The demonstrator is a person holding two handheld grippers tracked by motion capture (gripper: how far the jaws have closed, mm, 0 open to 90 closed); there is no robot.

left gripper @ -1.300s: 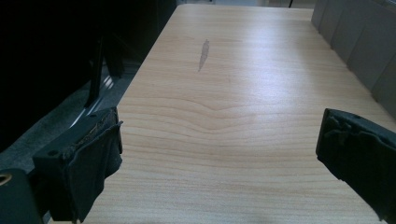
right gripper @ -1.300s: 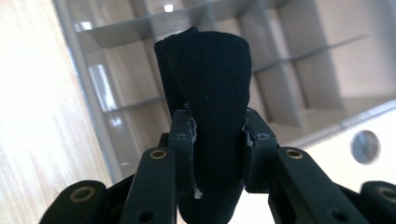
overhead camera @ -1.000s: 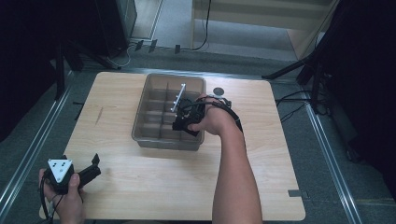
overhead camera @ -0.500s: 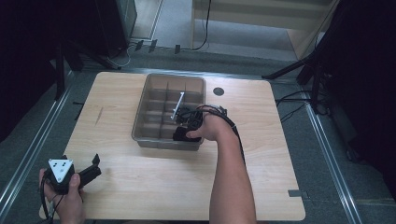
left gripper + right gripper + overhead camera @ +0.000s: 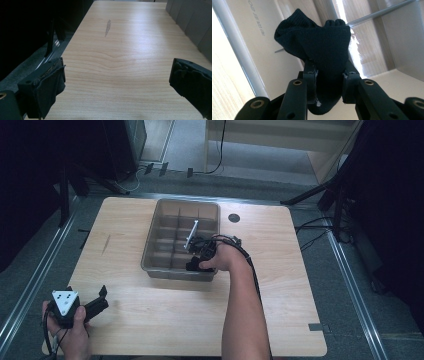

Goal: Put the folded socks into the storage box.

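Bunching between the right gripper's (image 5: 329, 86) fingers (image 5: 310, 82), the dark sock (image 5: 322, 47) protrudes beyond them.

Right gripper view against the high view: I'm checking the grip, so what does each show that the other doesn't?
The right gripper view gives the grip itself: both jaws pressed on a bunched dark sock inside a compartment. The high view gives the layout: the whole divided bin on the wooden table, and the left gripper open near the table's front left corner. Both show the right gripper with the dark fabric in the bin's near right part.
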